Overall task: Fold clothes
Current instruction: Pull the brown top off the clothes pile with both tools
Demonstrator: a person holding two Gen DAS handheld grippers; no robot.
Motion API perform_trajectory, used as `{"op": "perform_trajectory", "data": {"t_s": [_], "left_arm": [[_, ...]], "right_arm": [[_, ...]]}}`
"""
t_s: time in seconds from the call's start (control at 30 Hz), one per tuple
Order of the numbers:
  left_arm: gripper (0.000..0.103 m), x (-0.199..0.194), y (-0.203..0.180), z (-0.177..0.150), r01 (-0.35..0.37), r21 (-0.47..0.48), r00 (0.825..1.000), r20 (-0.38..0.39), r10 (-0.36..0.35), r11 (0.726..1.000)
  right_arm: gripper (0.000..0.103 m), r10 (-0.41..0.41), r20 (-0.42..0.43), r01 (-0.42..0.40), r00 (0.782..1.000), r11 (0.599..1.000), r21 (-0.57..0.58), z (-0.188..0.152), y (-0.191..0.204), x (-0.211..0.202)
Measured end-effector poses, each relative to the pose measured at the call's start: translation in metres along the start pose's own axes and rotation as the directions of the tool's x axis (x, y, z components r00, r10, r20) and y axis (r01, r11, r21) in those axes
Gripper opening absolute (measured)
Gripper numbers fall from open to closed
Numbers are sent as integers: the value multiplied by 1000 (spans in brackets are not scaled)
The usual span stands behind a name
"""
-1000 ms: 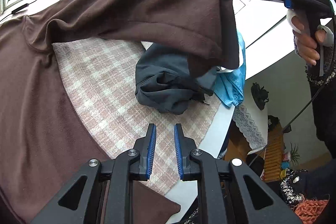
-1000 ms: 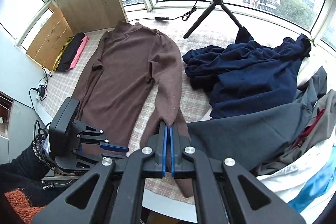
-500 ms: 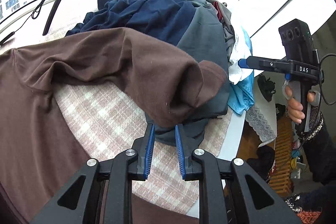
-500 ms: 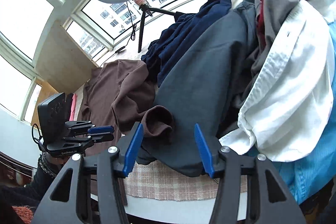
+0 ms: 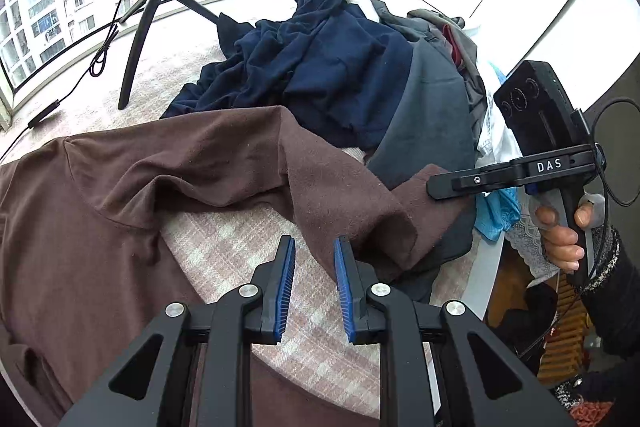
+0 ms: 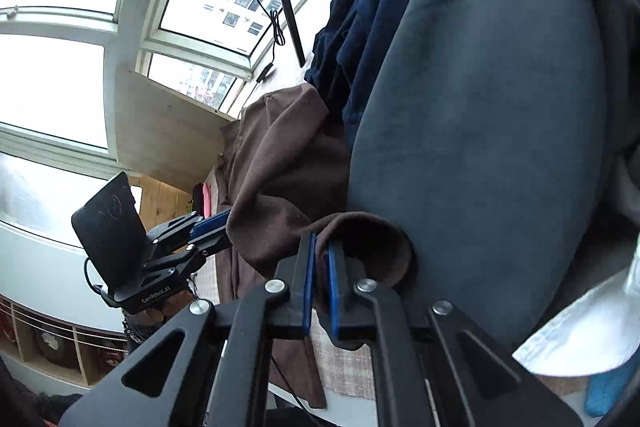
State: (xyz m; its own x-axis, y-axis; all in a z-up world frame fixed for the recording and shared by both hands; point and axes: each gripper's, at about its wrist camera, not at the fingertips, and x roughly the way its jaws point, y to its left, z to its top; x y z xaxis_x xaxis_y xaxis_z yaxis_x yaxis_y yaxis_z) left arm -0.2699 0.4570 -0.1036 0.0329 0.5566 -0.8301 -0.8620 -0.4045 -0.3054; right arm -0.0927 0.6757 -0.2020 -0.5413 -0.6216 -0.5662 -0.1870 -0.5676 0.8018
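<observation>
the right gripper (image 6: 319, 281), whose fingers had hung open a moment before, now pinched the brown sweater's cuff (image 6: 360, 231) again to refold the sleeve, while the left gripper (image 5: 314, 289) stayed open.

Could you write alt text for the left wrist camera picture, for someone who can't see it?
An open hand-held gripper hovers over a brown top on a checked cloth, while a second hand-held gripper pinches its sleeve cuff. Behind lies a heap of clothes.

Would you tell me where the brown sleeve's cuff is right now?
The cuff is pinched in the right gripper, low centre in the right wrist view, against the grey garment.
</observation>
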Motion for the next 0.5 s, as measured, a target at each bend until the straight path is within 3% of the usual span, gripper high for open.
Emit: {"op": "perform_trajectory", "data": {"t_s": [0.13, 0.23, 0.3, 0.37, 0.5], "left_arm": [[19, 10, -12, 15, 23, 43, 1000, 7, -23, 999], [19, 28, -26, 39, 38, 74, 999, 19, -39, 997], [20, 46, -36, 58, 59, 92, 998, 19, -61, 994], [20, 57, -45, 65, 45, 117, 999, -2, -45, 992], [20, 79, -63, 79, 19, 169, 999, -42, -12, 985]], "right_arm": [[6, 95, 201, -116, 975, 989, 96, -38, -1, -52], [7, 101, 344, -177, 933, 964, 198, -70, -16, -95], [10, 69, 391, -190, 918, 941, 279, -84, -35, -112], [11, -25, 379, -107, 925, 940, 323, -90, -49, -117], [11, -142, 361, 39, 922, 960, 276, -85, -57, -125]]}}
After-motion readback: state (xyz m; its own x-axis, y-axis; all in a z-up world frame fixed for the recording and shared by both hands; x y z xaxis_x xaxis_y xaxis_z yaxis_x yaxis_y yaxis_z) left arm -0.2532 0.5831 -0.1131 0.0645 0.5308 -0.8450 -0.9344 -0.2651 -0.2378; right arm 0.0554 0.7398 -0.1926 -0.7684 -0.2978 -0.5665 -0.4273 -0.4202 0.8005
